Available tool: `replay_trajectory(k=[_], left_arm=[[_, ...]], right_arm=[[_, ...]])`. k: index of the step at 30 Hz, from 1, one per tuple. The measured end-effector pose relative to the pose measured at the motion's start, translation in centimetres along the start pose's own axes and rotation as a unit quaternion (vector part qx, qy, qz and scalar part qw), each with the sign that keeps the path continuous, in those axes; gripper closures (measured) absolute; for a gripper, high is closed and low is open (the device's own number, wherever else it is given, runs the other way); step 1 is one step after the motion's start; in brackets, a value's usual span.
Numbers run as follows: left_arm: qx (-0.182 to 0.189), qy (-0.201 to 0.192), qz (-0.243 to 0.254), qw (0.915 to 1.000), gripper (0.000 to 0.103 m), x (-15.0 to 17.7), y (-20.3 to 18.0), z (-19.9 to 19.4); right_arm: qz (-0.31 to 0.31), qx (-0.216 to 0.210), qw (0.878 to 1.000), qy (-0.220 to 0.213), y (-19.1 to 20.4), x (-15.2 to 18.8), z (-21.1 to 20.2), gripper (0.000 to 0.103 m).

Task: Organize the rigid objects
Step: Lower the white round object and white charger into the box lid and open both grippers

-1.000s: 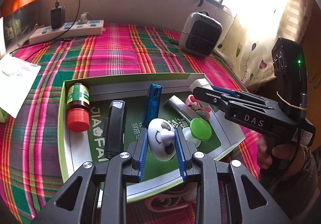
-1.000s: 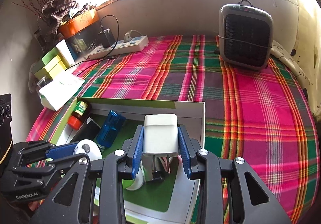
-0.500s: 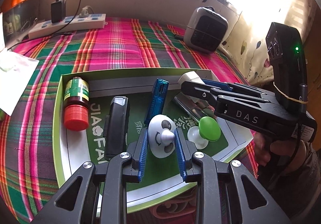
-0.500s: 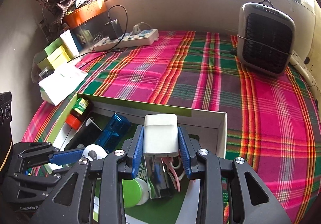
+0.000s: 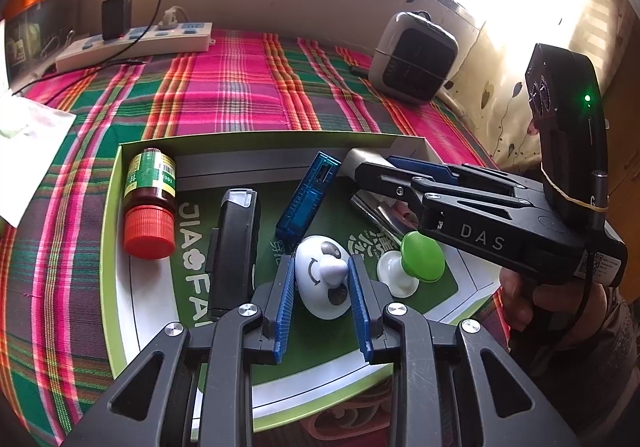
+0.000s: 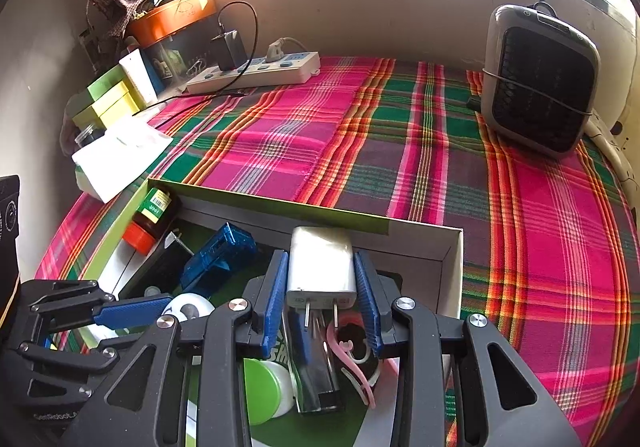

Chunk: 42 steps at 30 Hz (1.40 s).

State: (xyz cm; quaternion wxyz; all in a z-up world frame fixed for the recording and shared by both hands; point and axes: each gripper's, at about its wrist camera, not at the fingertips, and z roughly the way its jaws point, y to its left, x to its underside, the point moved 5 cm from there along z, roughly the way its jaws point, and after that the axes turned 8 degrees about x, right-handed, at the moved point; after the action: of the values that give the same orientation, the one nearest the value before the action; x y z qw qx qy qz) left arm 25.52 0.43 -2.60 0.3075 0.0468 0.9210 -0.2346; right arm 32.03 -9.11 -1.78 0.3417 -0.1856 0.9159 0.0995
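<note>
A shallow green-rimmed box lid point(image 5: 116, 231) lies on the plaid cloth and holds several objects. My left gripper point(image 5: 321, 267) is shut on a white panda-face toy point(image 5: 322, 279) low over the lid's middle. My right gripper point(image 6: 322, 267) is shut on a white plug charger point(image 6: 322, 267), prongs toward the camera, over the lid's far right corner point(image 6: 452, 247). In the left wrist view it reaches in from the right point(image 5: 372, 167). In the lid lie a brown bottle with a red cap point(image 5: 150, 203), a black device point(image 5: 234, 247), a blue translucent case point(image 5: 308, 197) and a green-and-white lidded jar point(image 5: 416, 259).
A grey heater point(image 6: 538, 83) stands at the back right. A white power strip point(image 6: 256, 71) with a black charger lies along the back wall. White paper point(image 6: 120, 155) and stacked boxes point(image 6: 112, 95) are at the left. A silver clip and a pink loop point(image 6: 348, 347) lie under my right gripper.
My right gripper has carried the charger farther toward the lid's far right corner and lower. My left gripper with the panda toy has barely moved.
</note>
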Motion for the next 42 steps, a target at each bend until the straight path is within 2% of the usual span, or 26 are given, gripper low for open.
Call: replay_trajectory(k=[13,18,24,29,42], left_arm=[[-0.001,0.001,0.001,1.0000,0.075,0.1,-0.1,0.0],[0.001,-0.006,0.001,1.0000,0.069,0.1,-0.1,-0.3],[0.000,-0.009,0.001,1.0000,0.067,0.1,0.0,-0.8],[0.000,-0.015,0.002,0.9999,0.066,0.3,-0.2,-1.5],[-0.002,-0.031,0.008,0.9995,0.066,1.3,-1.2,-3.8]], right_arm=[[0.005,0.000,1.000,0.001,-0.2,0.0,0.0,0.068],[0.010,-0.002,1.000,0.000,-0.2,0.1,-0.1,0.068],[0.016,-0.004,1.000,0.000,-0.4,0.3,-0.4,0.067],[0.024,-0.008,1.000,-0.006,-0.4,0.4,-1.2,0.064],[0.034,-0.006,0.999,-0.026,-0.1,1.5,-4.0,0.064]])
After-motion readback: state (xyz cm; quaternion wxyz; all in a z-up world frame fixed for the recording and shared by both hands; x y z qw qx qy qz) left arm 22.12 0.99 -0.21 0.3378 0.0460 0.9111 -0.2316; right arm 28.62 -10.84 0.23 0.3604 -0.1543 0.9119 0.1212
